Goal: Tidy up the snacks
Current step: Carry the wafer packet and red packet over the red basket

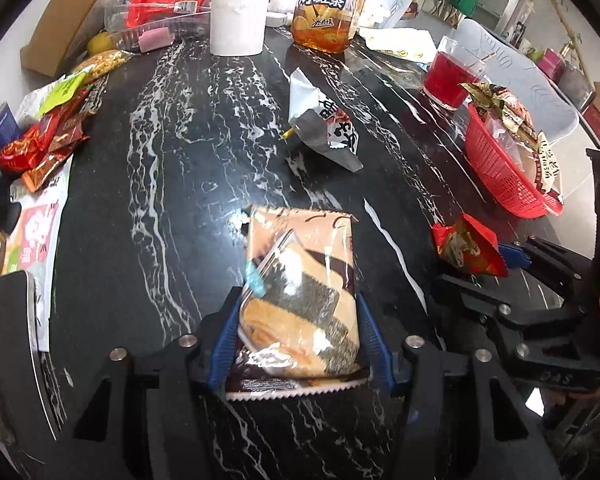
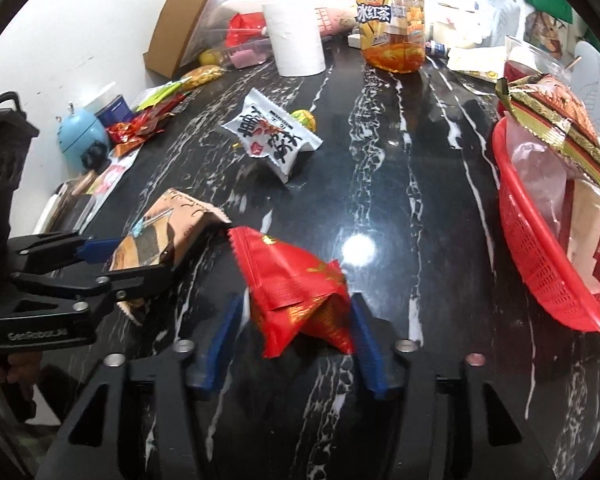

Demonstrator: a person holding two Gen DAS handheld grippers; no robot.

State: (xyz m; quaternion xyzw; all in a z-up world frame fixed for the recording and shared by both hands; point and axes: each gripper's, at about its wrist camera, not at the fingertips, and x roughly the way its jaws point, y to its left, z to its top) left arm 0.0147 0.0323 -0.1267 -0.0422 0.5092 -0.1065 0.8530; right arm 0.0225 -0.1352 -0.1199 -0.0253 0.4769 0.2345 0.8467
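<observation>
My left gripper is shut on a tan cake-roll packet and holds it over the black marble table; the packet also shows in the right wrist view. My right gripper is shut on a red snack packet, which also shows in the left wrist view. A white snack packet lies mid-table, also in the right wrist view. A red basket on the right holds several packets.
An iced-tea bottle, a paper roll, a glass of red drink, a cardboard box and loose snacks crowd the far and left edges. A white chair stands beyond the table.
</observation>
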